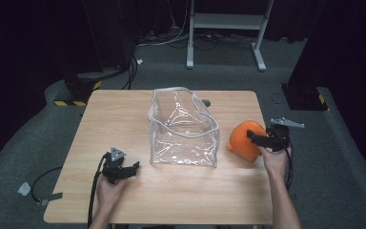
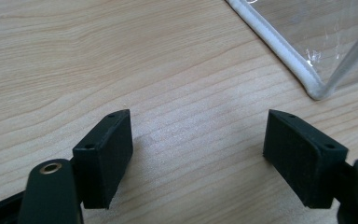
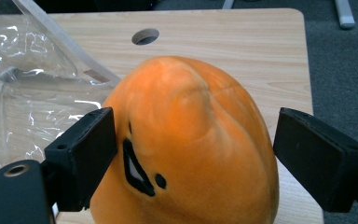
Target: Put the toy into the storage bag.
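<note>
- In the high view, a rounded orange plush toy with a black-outlined face [image 1: 244,140] sits on the light wooden table [image 1: 124,119], right of the frame's centre and near the table's right edge.
- The right gripper [image 1: 257,138] comes in from the lower right of the high view, held in the person's right hand [image 1: 275,160], with its black jaws lying against the toy's right side.
- In the right gripper view the orange plush toy [image 3: 191,140] stands in the middle of the frame between the two jaws. The left jaw is touching or all but touching the toy beside its face; the right jaw stands a little apart from the toy's flank. The claw is wide, not clamped on the toy.
- A clear plastic bag with white piping along its edges [image 1: 183,129] stands open at the centre of the high view, just left of the toy. Its crinkled wall [image 3: 32,93] fills the upper left of the right gripper view.
- The left gripper [image 1: 124,171] rests low over the table in the lower left of the high view, in the person's left hand [image 1: 108,188], just left of the bag's near corner.
- In the left gripper view its jaws are spread wide over bare wood, nothing between them; the bag's white-piped corner [image 2: 307,79] lies at the upper right.
- A round hole in the tabletop [image 3: 145,36] shows near the top of the right gripper view, behind the toy.
</note>
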Tool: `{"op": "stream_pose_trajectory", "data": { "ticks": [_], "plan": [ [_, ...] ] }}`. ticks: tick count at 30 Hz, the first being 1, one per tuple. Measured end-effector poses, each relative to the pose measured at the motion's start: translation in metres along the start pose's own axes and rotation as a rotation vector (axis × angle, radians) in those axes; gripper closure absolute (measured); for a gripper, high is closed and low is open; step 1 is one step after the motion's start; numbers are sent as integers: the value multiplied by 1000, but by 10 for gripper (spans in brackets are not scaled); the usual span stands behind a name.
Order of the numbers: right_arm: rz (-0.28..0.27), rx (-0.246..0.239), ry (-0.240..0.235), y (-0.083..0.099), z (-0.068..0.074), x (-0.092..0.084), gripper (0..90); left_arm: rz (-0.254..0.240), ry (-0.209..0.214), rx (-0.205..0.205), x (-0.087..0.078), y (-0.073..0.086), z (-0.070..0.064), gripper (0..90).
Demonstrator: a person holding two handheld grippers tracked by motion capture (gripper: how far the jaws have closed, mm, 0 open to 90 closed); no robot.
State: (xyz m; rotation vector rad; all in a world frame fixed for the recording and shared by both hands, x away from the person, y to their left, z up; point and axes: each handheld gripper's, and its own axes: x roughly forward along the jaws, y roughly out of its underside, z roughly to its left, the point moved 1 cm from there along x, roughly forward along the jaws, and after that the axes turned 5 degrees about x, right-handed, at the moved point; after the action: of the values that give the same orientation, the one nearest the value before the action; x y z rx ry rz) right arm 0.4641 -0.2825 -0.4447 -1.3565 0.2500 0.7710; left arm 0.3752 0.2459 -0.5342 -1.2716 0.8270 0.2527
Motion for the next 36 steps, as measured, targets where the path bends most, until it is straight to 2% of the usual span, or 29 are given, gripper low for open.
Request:
{"op": "stream_pose_trajectory", "data": {
  "ticks": [3, 6, 7, 8, 9, 12, 15, 18, 24, 29, 31, 32, 36],
  "plan": [
    [10, -9, -9, 1, 4, 3, 215, 1, 0, 0, 0, 0, 0, 238],
    [27, -67, -12, 2, 10, 6, 316, 1, -1, 1, 0, 0, 0, 238],
    [27, -67, -12, 2, 10, 6, 316, 1, -1, 1, 0, 0, 0, 238],
    [31, -86, -10, 2, 13, 7, 358, 1, -1, 1, 0, 0, 0, 238],
    [45, -113, -11, 4, 17, 8, 461, 1, -2, 1, 0, 0, 0, 238],
    [57, -109, -22, 5, 18, 10, 572, 1, -1, 1, 0, 0, 0, 238],
    [63, -99, -30, 5, 17, 8, 636, 1, -1, 1, 0, 0, 0, 238],
    [66, -106, -25, 4, 18, 6, 673, 1, -1, 1, 0, 0, 0, 238],
    [51, -137, -15, 4, 24, 1, 693, 1, -1, 1, 0, 0, 0, 238],
    [36, -129, -47, 3, 27, -3, 695, -1, -1, -2, 0, 0, 0, 241],
    [31, -143, -52, 1, 30, -8, 696, -1, -1, -2, 0, 0, 0, 240],
    [12, -161, -66, -2, 33, -15, 696, -1, -1, -2, 0, 0, 0, 240],
    [3, -163, -96, -4, 40, -21, 695, -1, -1, -2, 0, 0, 0, 240]
  ]
}}
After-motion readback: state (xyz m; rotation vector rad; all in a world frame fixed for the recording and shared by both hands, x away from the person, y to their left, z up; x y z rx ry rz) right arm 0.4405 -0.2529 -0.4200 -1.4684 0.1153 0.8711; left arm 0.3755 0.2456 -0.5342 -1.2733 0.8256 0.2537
